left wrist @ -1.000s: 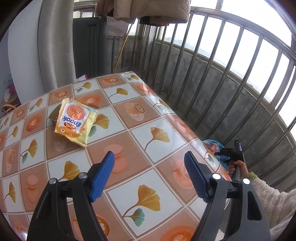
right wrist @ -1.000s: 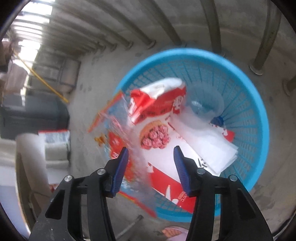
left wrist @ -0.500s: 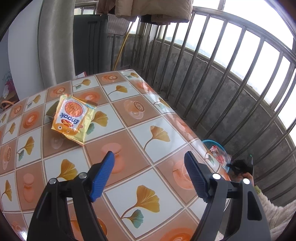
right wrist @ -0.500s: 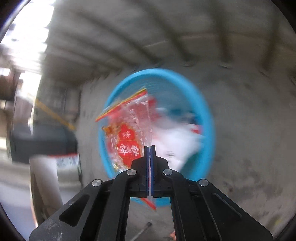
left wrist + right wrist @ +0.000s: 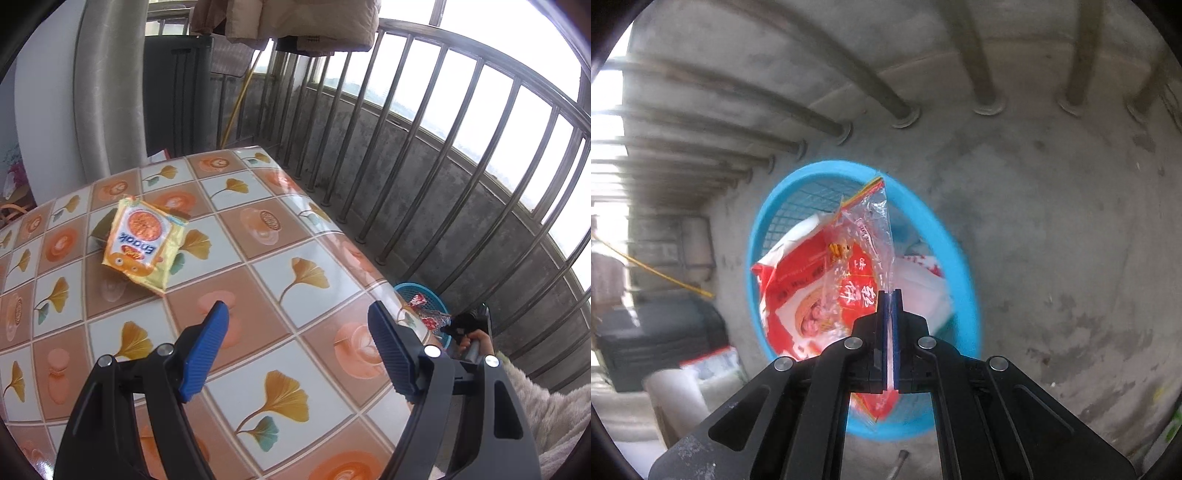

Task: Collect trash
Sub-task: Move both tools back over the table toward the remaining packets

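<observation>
My right gripper (image 5: 887,295) is shut on a clear and red plastic wrapper (image 5: 866,251), which hangs over a blue mesh basket (image 5: 945,236) on the concrete floor. Inside the basket lie a red and white packet (image 5: 790,280) and a white bag (image 5: 923,291). My left gripper (image 5: 297,314) stands open above the tiled table (image 5: 258,236), with nothing between its fingers. A yellow snack packet (image 5: 142,245) lies flat on the table, further back and to the left. In the left wrist view the basket (image 5: 439,299) shows past the table's right edge, with the right gripper (image 5: 467,325) held by a hand beside it.
A metal railing (image 5: 406,166) on a low concrete wall runs close along the table's right side. A dark crate (image 5: 661,332) and a white box (image 5: 676,391) stand on the floor left of the basket. A coat (image 5: 295,22) hangs above the far end.
My right gripper has shut on the clear and red wrapper and rolled and shifted over the basket. The left gripper and the yellow packet have stayed put.
</observation>
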A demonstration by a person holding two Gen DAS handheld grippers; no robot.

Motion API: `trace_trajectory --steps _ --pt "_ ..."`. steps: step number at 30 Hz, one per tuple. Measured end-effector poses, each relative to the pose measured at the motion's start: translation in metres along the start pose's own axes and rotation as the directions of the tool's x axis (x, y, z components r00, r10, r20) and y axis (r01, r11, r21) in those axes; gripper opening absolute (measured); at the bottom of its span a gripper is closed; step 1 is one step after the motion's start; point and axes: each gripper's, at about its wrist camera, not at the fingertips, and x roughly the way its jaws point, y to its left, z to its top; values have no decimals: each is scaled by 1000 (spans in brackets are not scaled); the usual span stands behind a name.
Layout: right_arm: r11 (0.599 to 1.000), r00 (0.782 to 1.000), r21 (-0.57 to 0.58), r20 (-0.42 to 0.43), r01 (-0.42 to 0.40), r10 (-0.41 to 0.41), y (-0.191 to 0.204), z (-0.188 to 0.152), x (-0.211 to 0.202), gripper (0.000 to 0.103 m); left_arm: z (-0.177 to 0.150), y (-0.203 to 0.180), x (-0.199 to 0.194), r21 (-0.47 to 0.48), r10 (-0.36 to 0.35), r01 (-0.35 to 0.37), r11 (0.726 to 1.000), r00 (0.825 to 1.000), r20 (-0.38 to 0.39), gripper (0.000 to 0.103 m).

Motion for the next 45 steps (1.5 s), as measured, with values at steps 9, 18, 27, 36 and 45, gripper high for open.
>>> trace_trajectory --steps 9,18,27,36,45 --pt "900 953 -327 7 287 -301 40 1 29 35 -4 16 -1 -32 38 -38 999 999 -10 75" --pt "862 970 -449 169 234 -176 59 -17 -45 68 -9 24 -10 -58 28 -27 998 999 24 75" --pt "868 980 -488 198 98 0 94 -41 -118 68 -21 56 -47 -125 85 -74 989 993 87 75" --pt "520 931 -823 -27 -228 365 241 -182 -221 73 -26 120 -73 -250 214 -174 952 967 140 80" --pt "-2 875 -938 -325 -347 359 346 -387 -214 84 -21 174 -62 -402 225 -160 902 967 120 79"
